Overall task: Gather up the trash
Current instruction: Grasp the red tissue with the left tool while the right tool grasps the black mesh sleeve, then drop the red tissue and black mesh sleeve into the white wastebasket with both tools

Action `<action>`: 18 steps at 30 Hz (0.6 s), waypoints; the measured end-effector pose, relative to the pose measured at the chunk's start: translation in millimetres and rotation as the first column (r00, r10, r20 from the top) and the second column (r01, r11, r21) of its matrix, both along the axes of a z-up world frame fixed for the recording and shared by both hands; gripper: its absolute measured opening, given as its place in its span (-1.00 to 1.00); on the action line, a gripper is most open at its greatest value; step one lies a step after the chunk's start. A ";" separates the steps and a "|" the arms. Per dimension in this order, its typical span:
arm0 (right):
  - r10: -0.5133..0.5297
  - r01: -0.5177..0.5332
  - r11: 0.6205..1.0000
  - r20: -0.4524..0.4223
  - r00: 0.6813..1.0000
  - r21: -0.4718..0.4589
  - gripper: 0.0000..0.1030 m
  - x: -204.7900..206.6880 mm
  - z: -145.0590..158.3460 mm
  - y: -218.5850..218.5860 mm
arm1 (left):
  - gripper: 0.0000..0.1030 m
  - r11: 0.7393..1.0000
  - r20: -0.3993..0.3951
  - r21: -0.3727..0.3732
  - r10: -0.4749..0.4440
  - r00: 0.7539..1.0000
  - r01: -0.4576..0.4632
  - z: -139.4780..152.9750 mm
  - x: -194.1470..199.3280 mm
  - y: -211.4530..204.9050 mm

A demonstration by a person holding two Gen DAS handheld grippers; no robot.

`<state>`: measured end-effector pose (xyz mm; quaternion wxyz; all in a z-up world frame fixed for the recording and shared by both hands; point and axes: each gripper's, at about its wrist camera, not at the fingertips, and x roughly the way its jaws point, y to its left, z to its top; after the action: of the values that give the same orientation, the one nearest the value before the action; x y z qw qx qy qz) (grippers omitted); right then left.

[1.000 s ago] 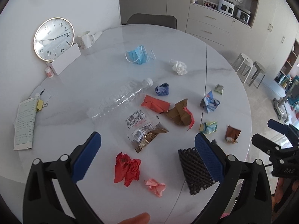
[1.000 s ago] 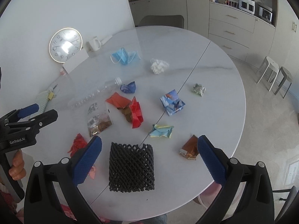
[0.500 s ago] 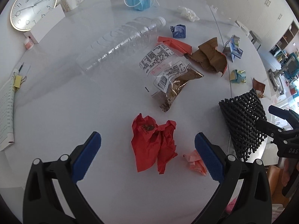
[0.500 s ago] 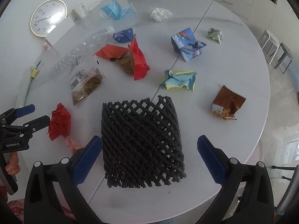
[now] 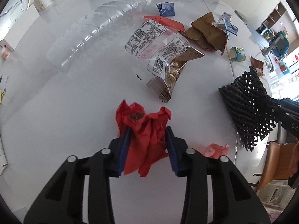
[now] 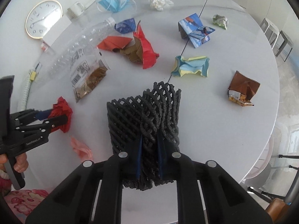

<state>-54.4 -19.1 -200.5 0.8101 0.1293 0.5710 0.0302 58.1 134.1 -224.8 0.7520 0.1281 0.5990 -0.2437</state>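
Trash is lying scattered over the white round table; we are taking the black mesh basket as landmark. We are holding that basket w/ the right gripper: jaws fully closed, blue pads pinching the near mesh wall, which is buckling inward between them. Basket is sitting near the table's front edge, tilting a bit.

Left of the basket, the left gripper is closing on the crumpled red paper; the wad is sitting between both blue pads and touching them, and its lower part is hanging toward the cam. Can't tell if it is clear of the table yet. A person's fingers are showing on the left gripper's handle in the right wrist view.

Other items rel. to the basket:
- pink crumpled paper: just left, near the front edge.
- clear snack wrapper w/ barcode: beyond-left, lying flat.
- empty clear plastic bottle: further beyond-left, on its side.
- red/brown torn paper: straight beyond.
- blue-yellow crumpled paper: beyond-right.
- brown foil wrapper: right, well apart.
- blue printed folded carton and small green wad: far beyond-right.
- blue face mask and white tissue: far side of the table.
- round wall clock: lying far beyond-left, w/ a white mug beside it.
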 end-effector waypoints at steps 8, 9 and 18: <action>-0.093 0.086 0.992 0.080 0.992 0.090 -0.73 -13.0 37.1 -41.8 | -0.48 1.000 0.069 -0.008 0.006 0.998 -0.006 22.8 -1.2 9.9; -0.100 0.090 0.991 0.093 0.991 0.101 -0.73 -14.6 41.1 -49.0 | -0.48 1.000 0.085 -0.007 0.010 0.996 -0.010 30.6 -4.4 8.8; -0.209 0.209 0.978 0.143 0.967 0.011 -0.73 -60.2 61.0 -182.4 | -0.48 0.995 0.166 -0.063 -0.071 0.984 0.082 102.5 -62.6 -87.3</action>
<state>-114.6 -201.5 -139.5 0.8480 0.1847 0.4944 -0.0472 -4.5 46.8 -122.4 0.7926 0.1441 0.5212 -0.2818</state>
